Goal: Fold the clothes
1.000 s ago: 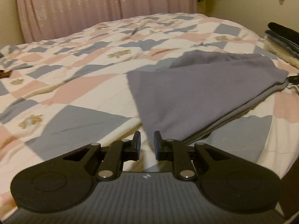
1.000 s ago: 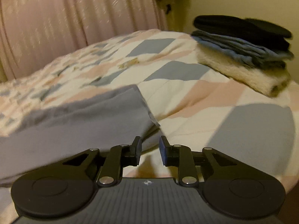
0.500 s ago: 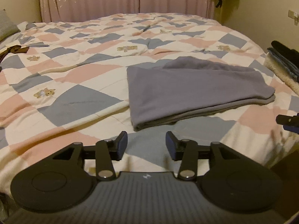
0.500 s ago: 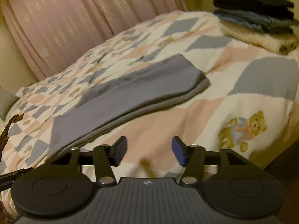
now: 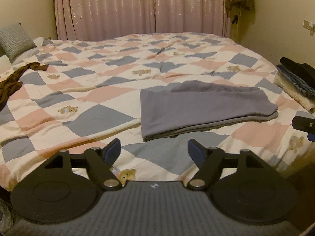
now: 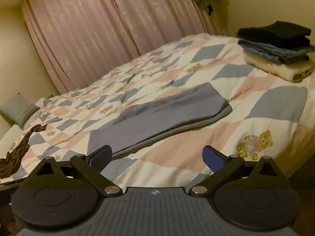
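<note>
Legible text, numbers, brand names: none found. Sole mark recorded: a small white round emblem, without letters, printed on the ribbed grey plastic body of the left gripper (image 5: 154, 151) and likewise on that of the right gripper (image 6: 157, 155).

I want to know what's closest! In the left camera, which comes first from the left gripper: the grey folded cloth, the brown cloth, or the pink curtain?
1. Grey folded cloth, just ahead, slightly right.
2. Brown cloth, far left.
3. Pink curtain, behind the bed.
</note>
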The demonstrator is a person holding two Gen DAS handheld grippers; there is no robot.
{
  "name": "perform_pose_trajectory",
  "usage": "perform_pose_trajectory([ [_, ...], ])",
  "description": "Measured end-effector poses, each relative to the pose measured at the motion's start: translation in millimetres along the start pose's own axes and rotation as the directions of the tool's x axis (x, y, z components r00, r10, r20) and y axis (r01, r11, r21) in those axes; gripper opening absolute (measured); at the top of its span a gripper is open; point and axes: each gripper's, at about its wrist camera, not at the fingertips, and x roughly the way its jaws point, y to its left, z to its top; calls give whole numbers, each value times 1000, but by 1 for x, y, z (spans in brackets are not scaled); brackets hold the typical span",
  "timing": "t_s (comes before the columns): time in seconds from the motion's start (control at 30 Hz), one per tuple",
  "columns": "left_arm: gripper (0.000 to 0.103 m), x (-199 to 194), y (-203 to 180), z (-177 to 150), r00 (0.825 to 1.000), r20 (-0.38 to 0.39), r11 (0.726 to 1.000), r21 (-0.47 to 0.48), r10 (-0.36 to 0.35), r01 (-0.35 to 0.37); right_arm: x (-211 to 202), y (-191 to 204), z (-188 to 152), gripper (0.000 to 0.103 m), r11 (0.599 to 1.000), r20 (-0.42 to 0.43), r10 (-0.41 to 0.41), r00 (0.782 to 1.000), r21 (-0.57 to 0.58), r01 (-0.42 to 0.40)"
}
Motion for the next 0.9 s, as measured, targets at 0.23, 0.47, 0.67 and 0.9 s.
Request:
perform_pose_trajectory([
  [0.23, 86, -27, -3, 0, 999, 50, 1000, 6, -8, 8, -22, 15, -4, 103, 995, 65, -55, 996, -75, 60],
  [0.47, 90, -33, -3, -1, 998, 60, 1000, 4, -10, 10, -17, 17, -1, 103, 988, 85, -100, 991, -109, 109],
  [0.67, 92, -19, -3, -1, 999, 33, 999, 12, -32, 32, -5, 15, -6, 103, 984, 101, -93, 991, -145, 107],
  [0.9, 90, 26, 13, -15, 992, -34, 992, -11, -125, 125, 19, 14, -28, 103, 932, 119, -159, 980, -311, 188],
])
